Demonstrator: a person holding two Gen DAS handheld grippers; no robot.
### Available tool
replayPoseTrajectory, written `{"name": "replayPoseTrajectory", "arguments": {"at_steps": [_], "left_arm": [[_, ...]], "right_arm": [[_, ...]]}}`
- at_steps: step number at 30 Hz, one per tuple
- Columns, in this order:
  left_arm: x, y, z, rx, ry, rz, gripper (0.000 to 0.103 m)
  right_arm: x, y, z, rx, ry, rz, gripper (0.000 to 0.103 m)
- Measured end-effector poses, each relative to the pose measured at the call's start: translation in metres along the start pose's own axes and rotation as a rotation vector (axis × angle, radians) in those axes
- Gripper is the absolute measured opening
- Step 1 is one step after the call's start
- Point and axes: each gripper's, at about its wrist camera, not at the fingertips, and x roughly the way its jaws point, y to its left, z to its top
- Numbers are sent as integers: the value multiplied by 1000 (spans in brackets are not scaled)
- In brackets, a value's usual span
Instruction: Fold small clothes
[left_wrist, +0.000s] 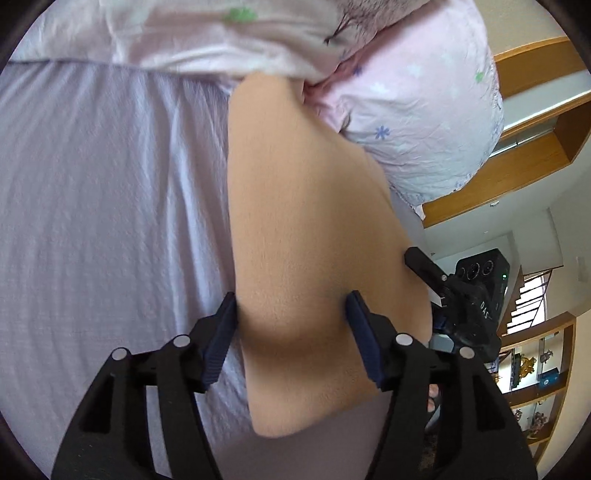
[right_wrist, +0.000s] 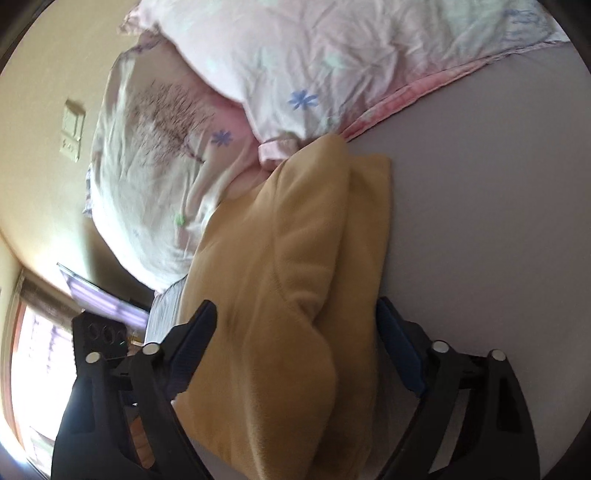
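Observation:
A tan fleece garment (left_wrist: 306, 240) lies on the lilac bed sheet (left_wrist: 110, 206), its far end against the pillows. In the right wrist view the garment (right_wrist: 295, 295) shows folds and a raised ridge along its length. My left gripper (left_wrist: 291, 325) is open, its jaws straddling the garment's near part. My right gripper (right_wrist: 295, 332) is open too, with the garment's bunched near end between its wide-apart jaws. The right gripper's body also shows in the left wrist view (left_wrist: 469, 295), at the garment's right edge.
Pink flowered pillows (left_wrist: 417, 122) lie at the head of the bed, touching the garment; they also fill the top of the right wrist view (right_wrist: 258, 74). Wooden shelves (left_wrist: 535, 369) stand beyond the bed. A wall with a switch (right_wrist: 72, 125) and a window are to the left.

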Motion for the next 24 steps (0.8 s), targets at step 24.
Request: {"name": "replayPoseTrajectory", "arguments": {"at_steps": [24], "left_arm": [[-110, -22, -82, 400, -175, 64, 44]], "right_arm": [[41, 58, 1, -124, 74, -64, 32]]}}
